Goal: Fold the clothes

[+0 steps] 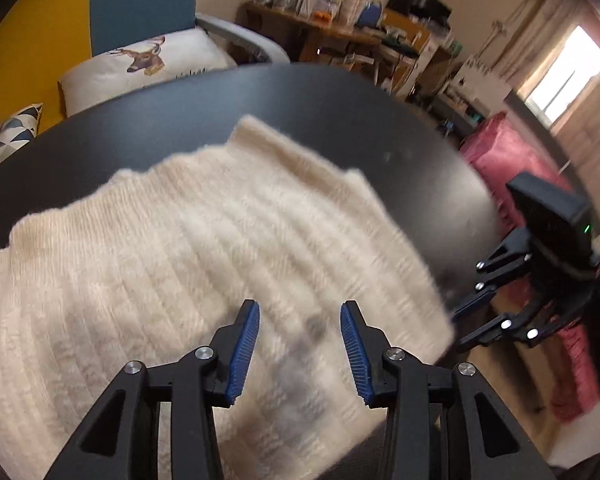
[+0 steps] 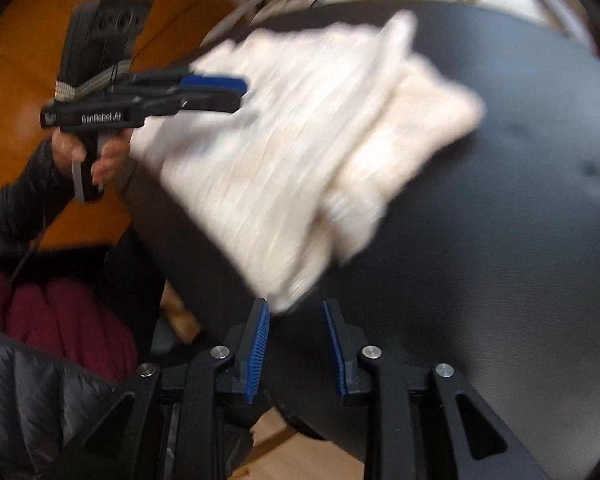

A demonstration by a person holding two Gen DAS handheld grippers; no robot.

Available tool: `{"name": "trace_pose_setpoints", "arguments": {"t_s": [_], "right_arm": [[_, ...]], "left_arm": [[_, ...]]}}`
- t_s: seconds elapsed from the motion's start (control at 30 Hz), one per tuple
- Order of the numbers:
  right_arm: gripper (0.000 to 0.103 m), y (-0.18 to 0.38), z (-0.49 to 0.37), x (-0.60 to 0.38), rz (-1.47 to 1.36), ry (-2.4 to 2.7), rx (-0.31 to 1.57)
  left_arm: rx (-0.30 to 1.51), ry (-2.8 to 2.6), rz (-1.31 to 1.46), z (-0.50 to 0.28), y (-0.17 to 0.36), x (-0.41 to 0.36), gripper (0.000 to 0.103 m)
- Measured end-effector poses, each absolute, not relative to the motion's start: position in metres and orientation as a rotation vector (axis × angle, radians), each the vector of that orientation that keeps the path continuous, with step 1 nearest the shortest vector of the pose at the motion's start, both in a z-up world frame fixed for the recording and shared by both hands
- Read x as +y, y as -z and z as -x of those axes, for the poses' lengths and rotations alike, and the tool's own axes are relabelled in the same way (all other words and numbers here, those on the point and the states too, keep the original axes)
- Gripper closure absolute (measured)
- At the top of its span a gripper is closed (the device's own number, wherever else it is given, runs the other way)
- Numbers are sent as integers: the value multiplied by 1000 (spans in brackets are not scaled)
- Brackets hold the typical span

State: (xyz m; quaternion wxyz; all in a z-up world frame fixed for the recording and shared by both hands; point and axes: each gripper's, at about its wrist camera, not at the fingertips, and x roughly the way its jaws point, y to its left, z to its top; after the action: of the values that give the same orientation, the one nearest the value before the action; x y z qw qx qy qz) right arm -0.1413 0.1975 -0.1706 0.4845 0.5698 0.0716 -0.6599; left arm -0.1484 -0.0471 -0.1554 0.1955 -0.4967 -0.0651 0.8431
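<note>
From the left wrist view, the cream knit sweater [image 1: 204,264] lies spread on the round black table [image 1: 340,104], its ribbing running away from the camera toward the far rim. The left gripper [image 1: 299,346] hovers directly over the sweater's near part with its blue pads parted and nothing between them. The right gripper [image 1: 480,320] sits off the sweater's right corner, beyond the table's edge, seen side-on; its state cannot be read from here. The sweater's long axis seems to run from the near left of the table toward the far right, though blur softens its outline.

From the right wrist view, the sweater [image 2: 300,140] shows at least two layers, an upper panel lying over a lower one that sticks out on the side away from the person. It lies ahead of the right gripper [image 2: 296,350], whose pads stand apart and empty, with the sweater's near corner just beyond their tips. The left gripper [image 2: 220,92] is held level at the sweater's far-left edge by a hand [image 2: 100,160] in a dark padded sleeve; whether its jaws are parted cannot be told here.

By my judgement the right gripper is nearer a free corner, the left nearer the body of the cloth. The layering fits either a fold in progress or one nearly settled.
</note>
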Motion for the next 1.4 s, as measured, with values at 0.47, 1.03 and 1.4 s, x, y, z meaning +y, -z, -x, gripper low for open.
{"name": "trace_pose_setpoints", "arguments": {"t_s": [0.47,1.03,1.4], "right_arm": [[67,191,179,163,-1377,1765,-89],[88,206,161,175,-1311,1844,-39],[77,177,162,172,-1250,1975,-70]], "left_arm": [[-440,-2231,1516,281,172,-40,60],[-270,-2283,1695,315,221,28,103],[-514,-2369,1403,276,149,-26,78]]}}
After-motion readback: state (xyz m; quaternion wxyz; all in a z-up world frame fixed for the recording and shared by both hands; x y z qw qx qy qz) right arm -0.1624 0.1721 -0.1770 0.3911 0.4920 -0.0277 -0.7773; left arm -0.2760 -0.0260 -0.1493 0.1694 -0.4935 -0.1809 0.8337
